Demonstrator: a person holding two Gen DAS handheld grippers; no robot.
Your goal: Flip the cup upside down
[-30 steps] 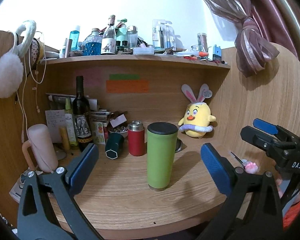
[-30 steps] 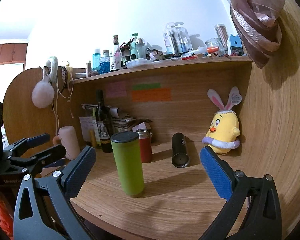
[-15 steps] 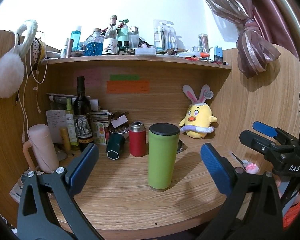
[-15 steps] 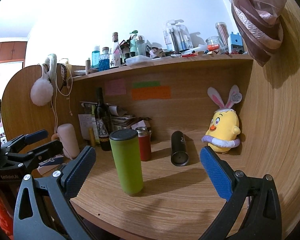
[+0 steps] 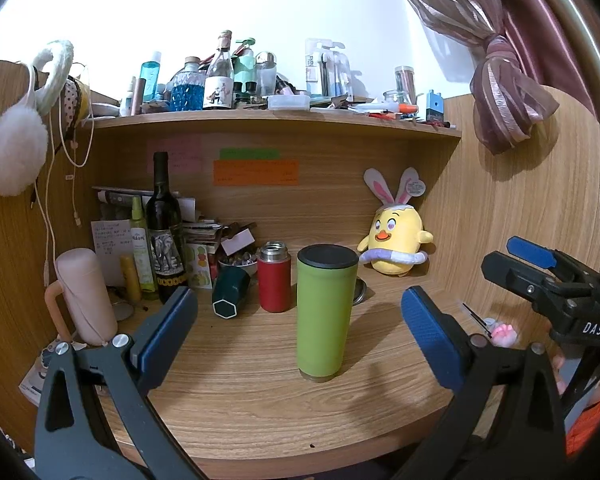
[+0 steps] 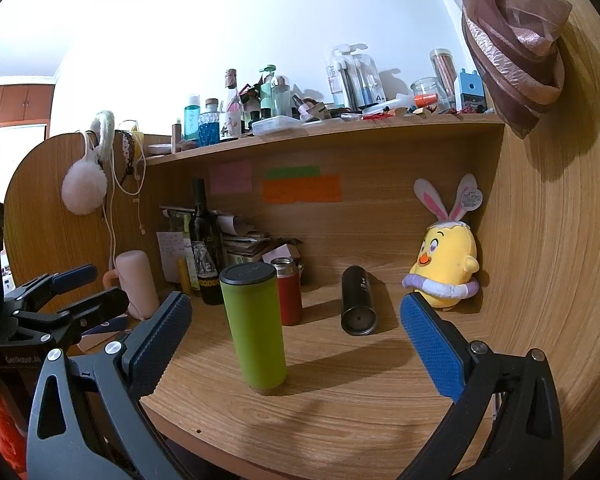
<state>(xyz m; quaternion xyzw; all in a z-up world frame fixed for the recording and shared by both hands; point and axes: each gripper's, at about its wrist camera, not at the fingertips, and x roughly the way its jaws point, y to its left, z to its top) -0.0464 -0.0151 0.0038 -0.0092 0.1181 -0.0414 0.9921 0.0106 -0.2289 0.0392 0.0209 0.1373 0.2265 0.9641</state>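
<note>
A tall green cup with a black end on top stands on the wooden desk near its front edge. It also shows in the right wrist view. My left gripper is open and empty, with the cup a short way ahead between its blue pads. My right gripper is open and empty, with the cup ahead and left of centre. The right gripper shows at the right edge of the left wrist view, and the left gripper at the left edge of the right wrist view.
Behind the cup stand a red flask, a dark green cup on its side, a wine bottle and a pink mug. A black bottle lies near a yellow plush chick. A cluttered shelf runs above.
Both grippers have drifted slightly; the view has shifted a little downward. The cup has not moved and both grippers stay open.
</note>
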